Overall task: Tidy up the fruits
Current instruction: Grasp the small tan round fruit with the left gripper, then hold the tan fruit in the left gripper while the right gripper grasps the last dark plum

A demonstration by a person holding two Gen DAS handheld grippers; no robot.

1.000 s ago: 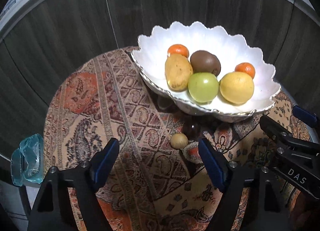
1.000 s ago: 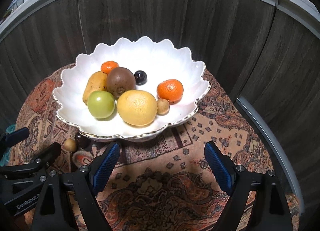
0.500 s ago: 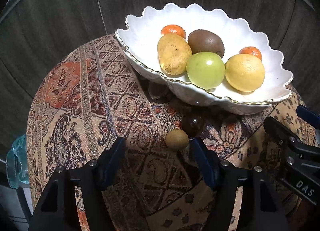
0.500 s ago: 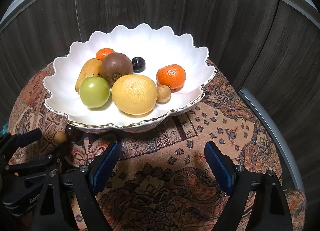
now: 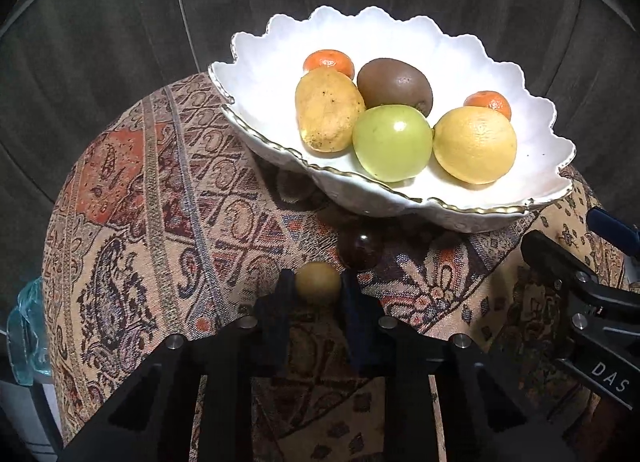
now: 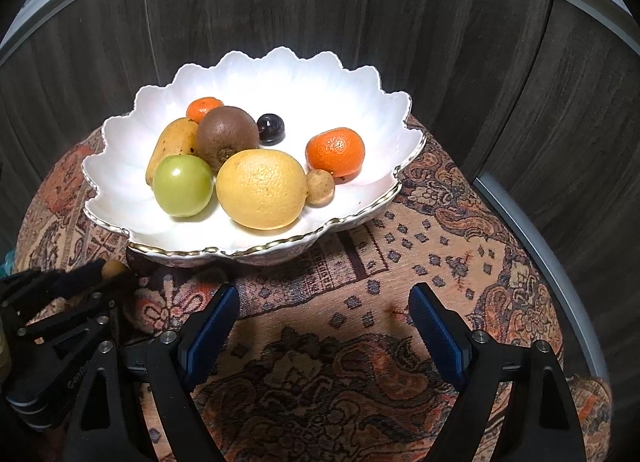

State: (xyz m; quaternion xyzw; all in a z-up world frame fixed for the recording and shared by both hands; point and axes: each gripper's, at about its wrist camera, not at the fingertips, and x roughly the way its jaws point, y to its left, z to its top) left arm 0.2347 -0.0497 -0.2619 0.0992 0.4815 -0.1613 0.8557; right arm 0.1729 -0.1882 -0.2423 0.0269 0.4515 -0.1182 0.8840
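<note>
A patterned cloth (image 5: 168, 198) covers the round counter, with dark wood panels (image 6: 500, 62) behind. On the cloth stands a white scalloped bowl (image 6: 328, 74), gold-edged, filling the centre of the right wrist view. Inside it, the lemon (image 6: 262, 188) lies at the middle; the green fruit (image 6: 183, 185) touches it at 9 o'clock, the kiwi (image 6: 227, 135) sits at 11 o'clock, and the yellow pear (image 6: 172, 146) lies beyond the green fruit. One mandarin (image 6: 336, 151) sits at 2 o'clock of the lemon, another (image 6: 203, 108) peeks from behind the kiwi. A small tan fruit (image 6: 320, 187) touches the lemon at 3 o'clock, and a dark cherry (image 6: 271, 128) lies just beside the kiwi.

The right gripper (image 6: 323, 336) hangs over bare cloth at 6 o'clock of the bowl, jaws wide apart and empty. The left gripper (image 5: 318, 288) has its jaws clamped on a tan ball fruit (image 5: 318, 283) (on or just above the cloth, I cannot tell which) near the bowl's front rim. A dark plum (image 5: 360, 248) lies just beside it at 1 o'clock.
</note>
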